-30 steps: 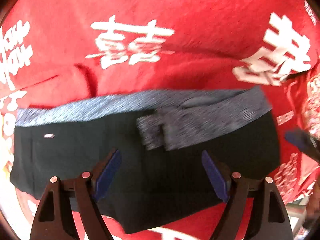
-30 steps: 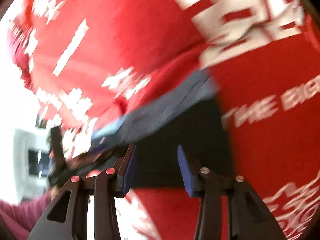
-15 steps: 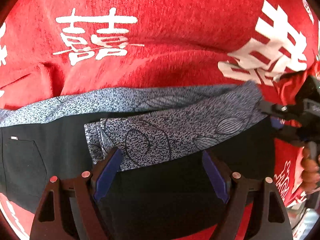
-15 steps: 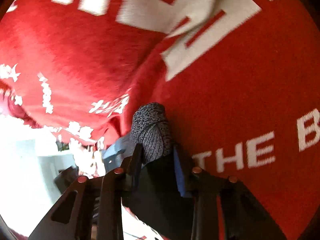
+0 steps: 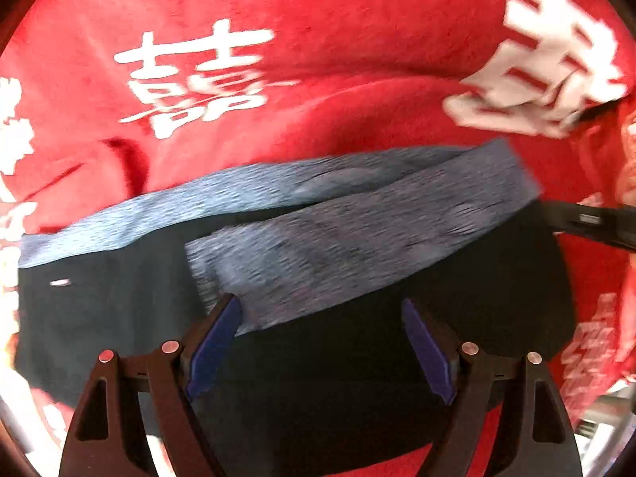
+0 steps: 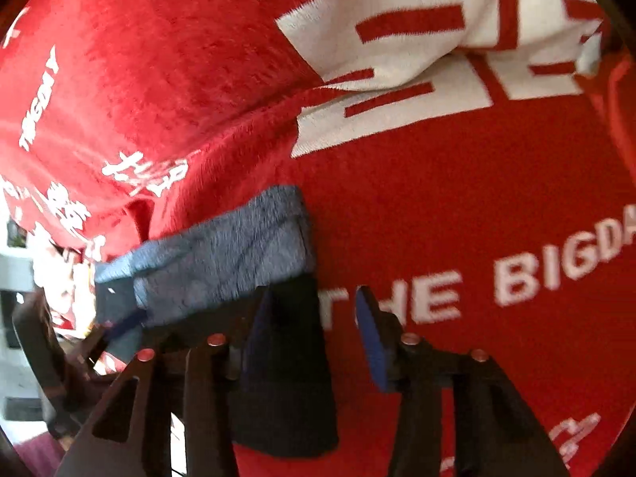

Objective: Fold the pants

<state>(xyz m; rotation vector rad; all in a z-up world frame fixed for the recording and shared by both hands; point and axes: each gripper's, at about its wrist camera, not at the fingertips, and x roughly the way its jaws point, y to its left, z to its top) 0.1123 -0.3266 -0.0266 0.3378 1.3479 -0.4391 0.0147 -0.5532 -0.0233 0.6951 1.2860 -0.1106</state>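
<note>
Blanket [image 5: 318, 31]: red with white lettering, spread under everything.
Pants [image 5: 326, 357]: dark, grey patterned waistband [image 5: 357, 254] doubled over, lying on blanket.
Left gripper [image 5: 318, 342]: wide apart, empty, above pants.
Right gripper [image 6: 314, 338]: spread, empty, at pants' edge.

My left gripper [image 5: 318, 342] has two black arms with open holes shaped like triangles. Each arm has two small round silver screws near the top. The pads [image 5: 212, 342] on the inside of my fingers are dark blue and flat.

My right gripper [image 6: 314, 338] looks the same, black with blue pads [image 6: 371, 342]. Its round screws [image 6: 216, 340] look a bit red. The picture is blurry there.
</note>
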